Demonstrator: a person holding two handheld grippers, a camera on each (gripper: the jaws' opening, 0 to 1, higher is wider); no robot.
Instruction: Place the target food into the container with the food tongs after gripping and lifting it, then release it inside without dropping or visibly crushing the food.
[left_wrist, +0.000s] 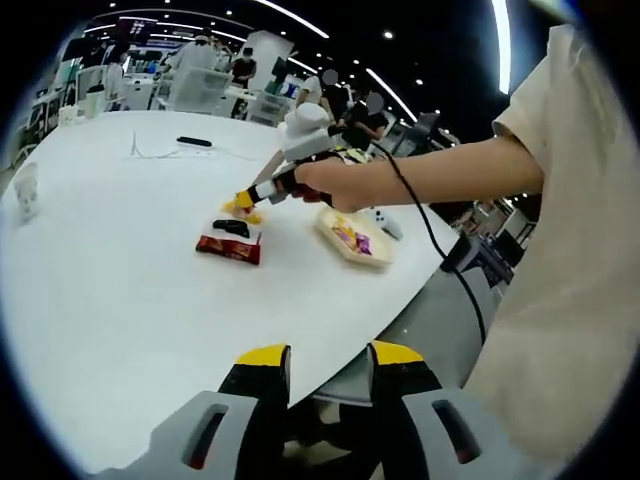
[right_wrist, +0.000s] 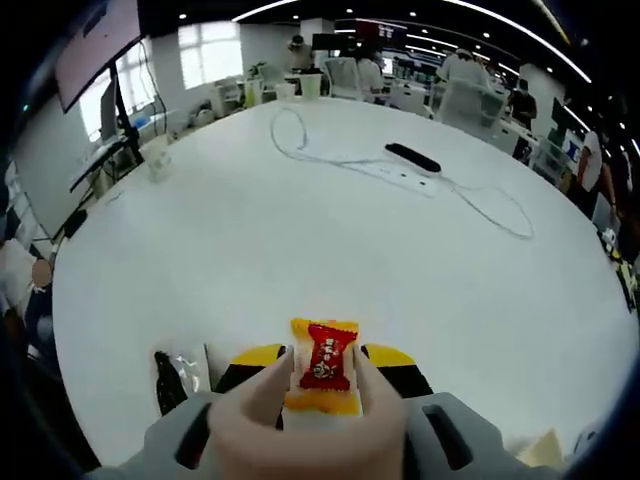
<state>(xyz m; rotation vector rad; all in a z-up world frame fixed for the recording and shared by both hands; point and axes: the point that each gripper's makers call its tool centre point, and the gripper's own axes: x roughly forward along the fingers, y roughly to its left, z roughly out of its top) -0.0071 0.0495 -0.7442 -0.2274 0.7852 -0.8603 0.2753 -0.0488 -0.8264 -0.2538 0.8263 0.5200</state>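
Candy wrapper: red label with print, too blurred to read.
Snack packet: no legible text.

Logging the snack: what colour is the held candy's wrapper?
Yellow wrapper with a red label, clearest in the right gripper view.

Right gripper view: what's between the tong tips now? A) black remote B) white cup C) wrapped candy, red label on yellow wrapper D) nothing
C: the pale tongs held in the right gripper pinch a wrapped candy, red label on yellow wrapper, lifted above the white table; the left gripper view shows it held over the snack packets, not yet at the container.
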